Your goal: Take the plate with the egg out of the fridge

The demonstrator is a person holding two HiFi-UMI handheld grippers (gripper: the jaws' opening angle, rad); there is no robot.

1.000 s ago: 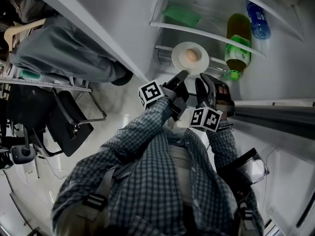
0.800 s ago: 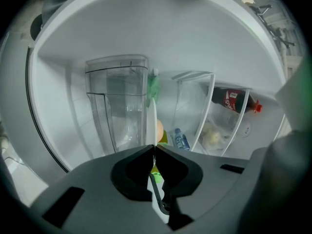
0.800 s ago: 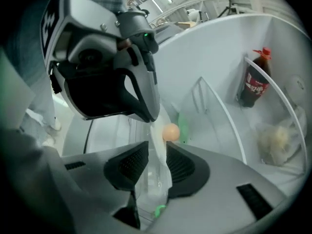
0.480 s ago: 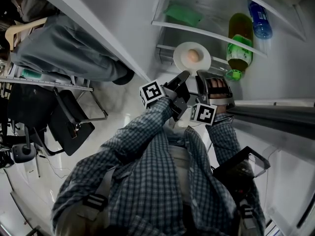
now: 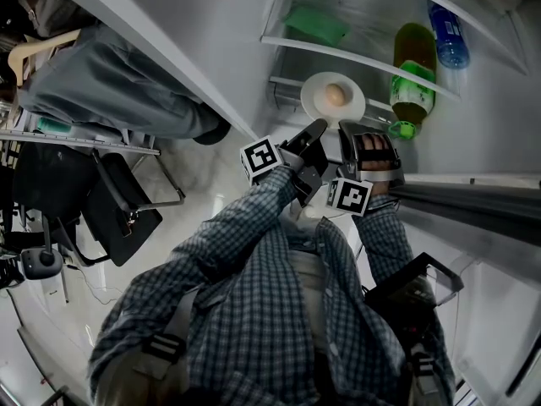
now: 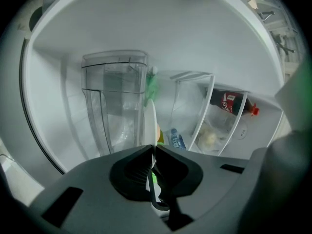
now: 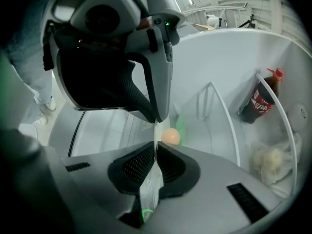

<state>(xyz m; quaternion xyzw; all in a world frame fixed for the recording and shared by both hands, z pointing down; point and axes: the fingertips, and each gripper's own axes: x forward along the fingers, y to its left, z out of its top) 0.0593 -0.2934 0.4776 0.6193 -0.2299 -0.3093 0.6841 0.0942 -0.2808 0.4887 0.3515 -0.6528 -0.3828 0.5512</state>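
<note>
A white plate (image 5: 325, 108) with a brown egg (image 5: 336, 95) on it hangs in front of the open fridge's lower shelves. My left gripper (image 5: 319, 128) is shut on the plate's near rim from the left. My right gripper (image 5: 345, 130) is shut on the same rim just beside it. In the left gripper view the plate (image 6: 150, 123) shows edge-on, running into the closed left gripper (image 6: 152, 151). In the right gripper view the egg (image 7: 170, 136) sits just past the right gripper (image 7: 156, 152), which pinches the thin rim. The left gripper's body (image 7: 122, 57) hangs above it.
A green bottle (image 5: 411, 83) and a blue bottle (image 5: 445, 32) lie on the fridge shelves to the right, and a green packet (image 5: 314, 25) on the shelf above. A clear drawer (image 6: 114, 101) and door bins with a cola bottle (image 7: 261, 101) lie ahead. A black chair (image 5: 118, 210) stands at the left.
My right gripper has come up to the plate's near rim beside the left one. The plate with the egg has drifted slightly to the right.
</note>
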